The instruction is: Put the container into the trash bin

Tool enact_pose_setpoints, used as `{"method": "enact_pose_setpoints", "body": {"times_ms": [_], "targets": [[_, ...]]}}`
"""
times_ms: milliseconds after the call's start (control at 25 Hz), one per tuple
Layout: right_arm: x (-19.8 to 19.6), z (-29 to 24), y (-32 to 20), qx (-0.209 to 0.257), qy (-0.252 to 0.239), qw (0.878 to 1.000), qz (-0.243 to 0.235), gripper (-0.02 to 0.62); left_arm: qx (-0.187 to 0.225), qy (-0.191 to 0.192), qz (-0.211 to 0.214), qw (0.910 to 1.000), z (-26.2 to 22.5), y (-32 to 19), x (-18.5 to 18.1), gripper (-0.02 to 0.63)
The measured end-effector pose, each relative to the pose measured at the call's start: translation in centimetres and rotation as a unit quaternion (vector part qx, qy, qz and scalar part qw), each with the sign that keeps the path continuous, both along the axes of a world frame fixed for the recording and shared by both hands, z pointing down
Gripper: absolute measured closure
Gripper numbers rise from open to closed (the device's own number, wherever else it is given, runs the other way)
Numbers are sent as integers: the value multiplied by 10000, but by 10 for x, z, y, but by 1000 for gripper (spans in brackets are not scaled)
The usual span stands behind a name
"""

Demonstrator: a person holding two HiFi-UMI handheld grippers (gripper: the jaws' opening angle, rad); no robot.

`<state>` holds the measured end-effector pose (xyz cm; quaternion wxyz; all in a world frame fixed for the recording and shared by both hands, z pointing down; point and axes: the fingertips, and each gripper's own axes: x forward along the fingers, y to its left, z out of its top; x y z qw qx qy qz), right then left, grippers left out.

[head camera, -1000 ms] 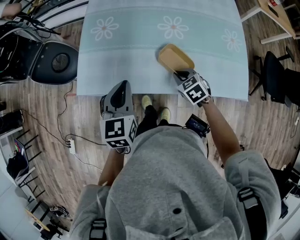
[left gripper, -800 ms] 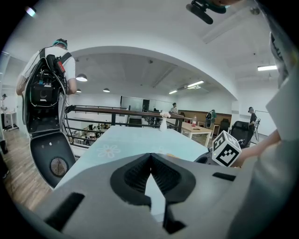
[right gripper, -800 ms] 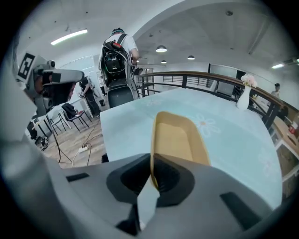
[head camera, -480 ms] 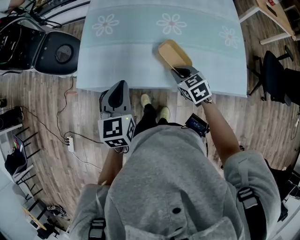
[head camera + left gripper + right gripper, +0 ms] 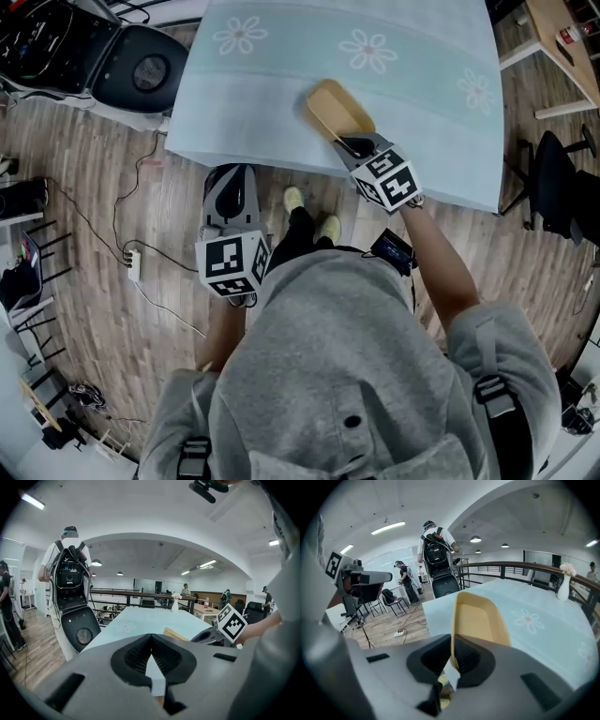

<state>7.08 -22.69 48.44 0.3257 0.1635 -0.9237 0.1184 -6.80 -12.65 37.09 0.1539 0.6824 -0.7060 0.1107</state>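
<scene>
The right gripper (image 5: pixel 356 147) pinches the near rim of the tan container (image 5: pixel 337 108), upper centre, just inside the table's (image 5: pixel 262 103) front edge. The left gripper (image 5: pixel 232 178), jaws pressed together on nothing, hangs over open floor (image 5: pixel 122 206) below that edge. The black bin (image 5: pixel 150 70) stands upper left, beside the table's corner.

Bright ceiling lighting; fisheye-warped edges, soft foreground.

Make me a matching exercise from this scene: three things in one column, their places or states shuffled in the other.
1. shallow tan plastic container
2. left gripper
3. black trash bin

A. on the wooden floor beside the blue-clothed table
B. rim clamped in the right gripper
C. jaws together, empty

Pairs: 1-B, 2-C, 3-A
</scene>
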Motion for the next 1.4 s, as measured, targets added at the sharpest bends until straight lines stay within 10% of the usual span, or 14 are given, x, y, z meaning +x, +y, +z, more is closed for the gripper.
{"method": "enact_pose_setpoints", "body": {"times_ms": [360,800,1400], "targets": [[-71,-11,32,-104,-280,9945,-1002,560,11,-122,-929,9956,-9,47,-40,586],[-180,-21,133,-140,-514,9634,-2629,560,-42,-210,-2555,9666,-7,169,-101,587],[-265,2,200,-350,-188,9401,-3387,560,-137,130,-3290,9441,15,237,-176,587]]}}
